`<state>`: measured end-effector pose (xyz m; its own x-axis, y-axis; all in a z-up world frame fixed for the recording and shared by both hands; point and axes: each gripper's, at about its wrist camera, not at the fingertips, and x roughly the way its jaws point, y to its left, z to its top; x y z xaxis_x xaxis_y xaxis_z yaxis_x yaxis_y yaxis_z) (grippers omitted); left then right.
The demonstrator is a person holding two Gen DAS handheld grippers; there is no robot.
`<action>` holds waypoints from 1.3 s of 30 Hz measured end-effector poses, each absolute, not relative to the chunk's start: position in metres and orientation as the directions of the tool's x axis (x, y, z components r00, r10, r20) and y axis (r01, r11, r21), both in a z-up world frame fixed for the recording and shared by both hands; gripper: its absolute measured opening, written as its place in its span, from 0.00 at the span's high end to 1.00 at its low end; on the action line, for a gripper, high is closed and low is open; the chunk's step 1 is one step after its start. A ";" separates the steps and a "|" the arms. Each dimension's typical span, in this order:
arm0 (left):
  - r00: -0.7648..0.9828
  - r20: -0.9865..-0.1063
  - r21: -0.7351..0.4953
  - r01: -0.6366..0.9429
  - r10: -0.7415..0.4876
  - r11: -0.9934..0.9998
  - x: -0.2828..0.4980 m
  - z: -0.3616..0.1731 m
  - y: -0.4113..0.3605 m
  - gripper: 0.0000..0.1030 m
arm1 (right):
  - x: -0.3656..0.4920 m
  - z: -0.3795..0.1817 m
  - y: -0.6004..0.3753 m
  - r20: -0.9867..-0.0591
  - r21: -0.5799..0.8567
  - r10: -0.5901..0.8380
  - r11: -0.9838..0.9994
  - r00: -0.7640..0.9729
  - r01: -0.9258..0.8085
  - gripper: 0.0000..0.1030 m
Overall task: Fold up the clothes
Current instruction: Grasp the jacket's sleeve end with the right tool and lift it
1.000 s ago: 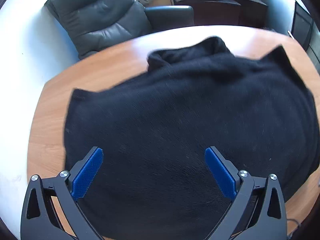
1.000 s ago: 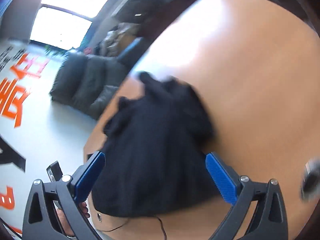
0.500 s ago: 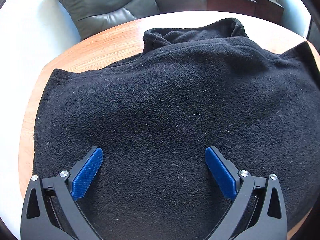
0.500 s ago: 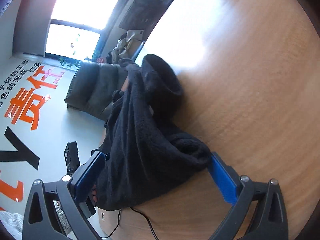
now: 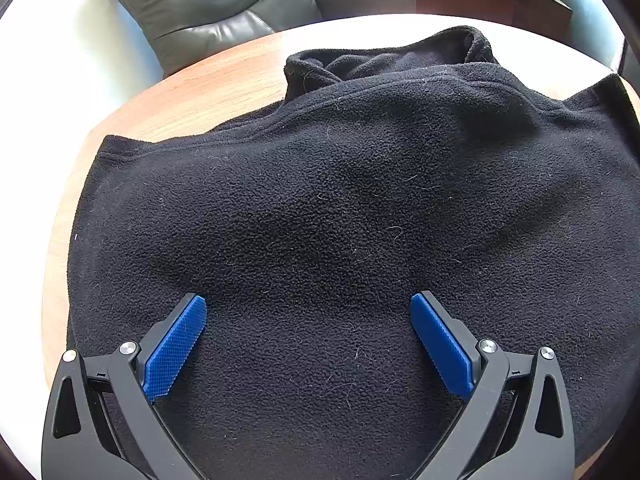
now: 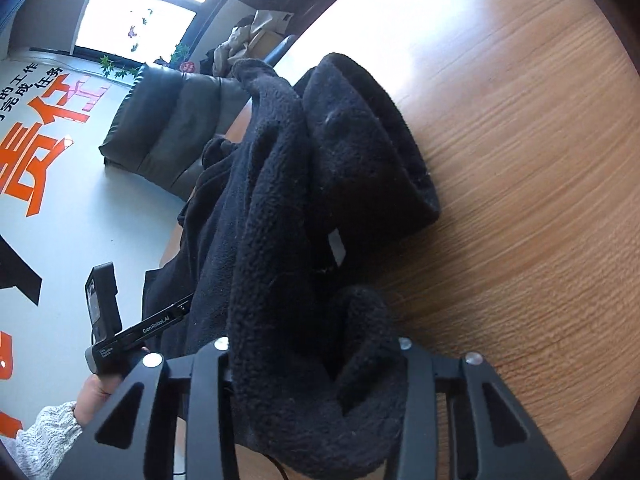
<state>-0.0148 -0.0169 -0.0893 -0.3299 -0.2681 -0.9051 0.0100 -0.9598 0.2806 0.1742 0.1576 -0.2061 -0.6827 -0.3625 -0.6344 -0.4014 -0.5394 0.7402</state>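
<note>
Your black fleece pullover (image 5: 360, 208) lies spread across the wooden worktop (image 5: 208, 80), collar bunched at the far edge, loose hairs on its nap. Your left tool (image 5: 308, 344) hovers over it, spread wide and empty. Your right tool (image 6: 312, 364) has closed on a thick fold of fleece. A grey leather armchair (image 5: 216, 4) stands beyond.

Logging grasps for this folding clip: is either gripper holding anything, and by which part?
The right gripper is shut on a bunched edge of the black fleece garment. The left gripper holds nothing, open over it.
</note>
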 end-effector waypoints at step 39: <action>-0.623 -0.780 -0.188 0.150 0.054 -0.971 0.081 0.104 -0.347 0.00 | 0.031 -0.041 -0.254 -0.810 -0.424 0.345 -0.903 -0.475 0.068 0.79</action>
